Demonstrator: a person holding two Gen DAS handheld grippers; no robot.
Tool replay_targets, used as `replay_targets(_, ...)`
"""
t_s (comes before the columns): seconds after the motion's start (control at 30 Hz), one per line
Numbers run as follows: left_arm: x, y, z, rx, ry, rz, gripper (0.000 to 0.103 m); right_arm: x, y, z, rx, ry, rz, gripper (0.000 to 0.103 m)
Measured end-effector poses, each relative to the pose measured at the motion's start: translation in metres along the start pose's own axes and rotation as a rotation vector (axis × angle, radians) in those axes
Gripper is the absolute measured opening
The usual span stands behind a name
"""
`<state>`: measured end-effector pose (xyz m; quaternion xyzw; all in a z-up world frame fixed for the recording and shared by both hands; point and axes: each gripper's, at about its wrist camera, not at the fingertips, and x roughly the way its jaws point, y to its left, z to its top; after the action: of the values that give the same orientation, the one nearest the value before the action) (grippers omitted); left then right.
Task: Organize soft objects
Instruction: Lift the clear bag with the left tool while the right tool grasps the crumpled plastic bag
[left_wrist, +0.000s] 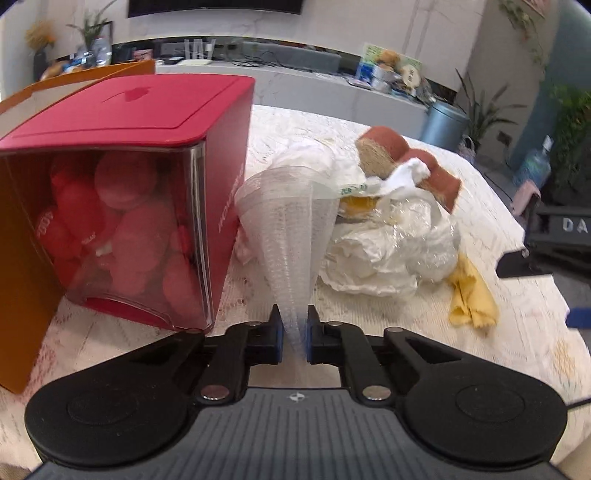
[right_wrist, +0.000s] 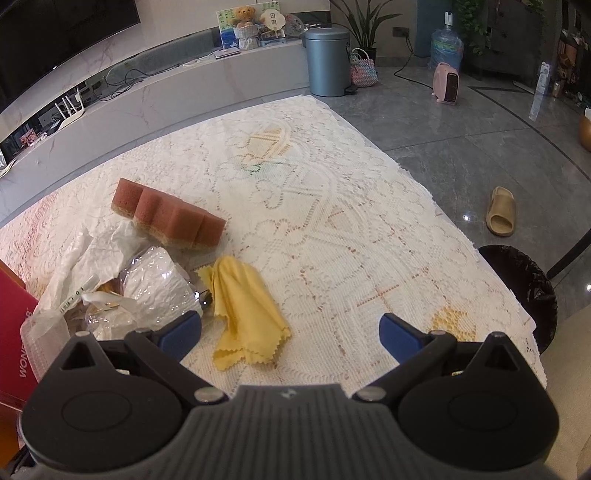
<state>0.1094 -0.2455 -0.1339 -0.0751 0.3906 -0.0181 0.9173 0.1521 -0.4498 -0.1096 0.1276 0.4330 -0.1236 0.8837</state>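
Observation:
My left gripper (left_wrist: 294, 325) is shut on a white foam net sleeve (left_wrist: 291, 229), which fans out ahead of the fingers above the table. Beyond it lies a pile of crumpled white plastic bags (left_wrist: 391, 254), also in the right wrist view (right_wrist: 147, 284). A reddish-brown sponge (left_wrist: 406, 158) rests against the pile's far side (right_wrist: 166, 218). A yellow cloth (left_wrist: 471, 295) lies to the pile's right (right_wrist: 247, 314). My right gripper (right_wrist: 290, 332) is open and empty, hovering just above the yellow cloth's near edge.
A red box (left_wrist: 125, 184) with a clear window and red plush inside stands at left, backed by an orange box (left_wrist: 22, 258). The lace tablecloth (right_wrist: 351, 229) covers the table. A black bin (right_wrist: 524, 288) stands off the table's right edge.

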Motion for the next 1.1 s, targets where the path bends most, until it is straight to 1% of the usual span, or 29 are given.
replay_targets(0.13,0.0,0.007,0.001,-0.014,0.029,-0.047,0.003,0.002,-0.001,0.0,0.002,0.004,0.006,0.1)
replay_targets(0.27,-0.007,0.007,-0.002,0.018,0.03,-0.053,0.002,0.004,0.001,-0.001,0.01,0.015,0.009,0.1)
replay_targets(0.33,-0.013,0.006,-0.003,0.03,0.024,-0.069,0.002,0.005,0.003,0.0,0.031,0.019,0.033,0.1)
replay_targets(0.47,-0.024,0.001,0.001,0.064,0.0,-0.071,0.002,0.009,0.002,0.001,0.145,0.056,0.171,0.1)
replay_targets(0.53,-0.033,0.003,0.007,0.05,-0.004,-0.105,0.002,0.012,0.005,0.001,0.191,0.078,0.24,0.1)
replay_targets(0.6,-0.045,0.006,0.013,0.039,-0.033,-0.13,0.002,0.015,0.012,0.001,0.208,0.09,0.304,0.1)
replay_targets(0.7,-0.06,0.01,0.022,0.042,-0.092,-0.131,0.002,0.018,0.024,0.003,0.216,0.1,0.391,0.1)
replay_targets(0.77,-0.067,0.015,0.026,0.032,-0.109,-0.138,0.002,0.024,0.03,0.003,0.232,0.124,0.437,0.1)
replay_targets(0.83,-0.069,0.022,0.03,0.008,-0.112,-0.166,0.003,0.035,0.036,0.003,0.257,0.163,0.47,0.1)
replay_targets(0.87,-0.069,0.025,0.032,-0.004,-0.112,-0.178,0.003,0.041,0.038,0.002,0.278,0.176,0.47,0.1)
replay_targets(0.93,-0.069,0.029,0.033,-0.019,-0.121,-0.186,0.003,0.05,0.04,0.001,0.295,0.193,0.434,0.1)
replay_targets(0.97,-0.068,0.029,0.034,-0.02,-0.125,-0.182,0.003,0.055,0.04,0.001,0.291,0.193,0.411,0.098)
replay_targets(1.0,-0.066,0.03,0.035,-0.017,-0.125,-0.177,0.003,0.056,0.041,0.001,0.283,0.175,0.406,0.097)
replay_targets(1.03,-0.065,0.03,0.035,-0.017,-0.12,-0.172,0.003,0.055,0.042,0.002,0.275,0.161,0.412,0.091)
replay_targets(1.07,-0.062,0.032,0.035,-0.021,-0.11,-0.169,0.003,0.056,0.044,0.002,0.272,0.167,0.419,0.085)
replay_targets(1.1,-0.06,0.034,0.036,-0.023,-0.096,-0.165,0.003,0.055,0.044,0.003,0.276,0.165,0.431,0.083)
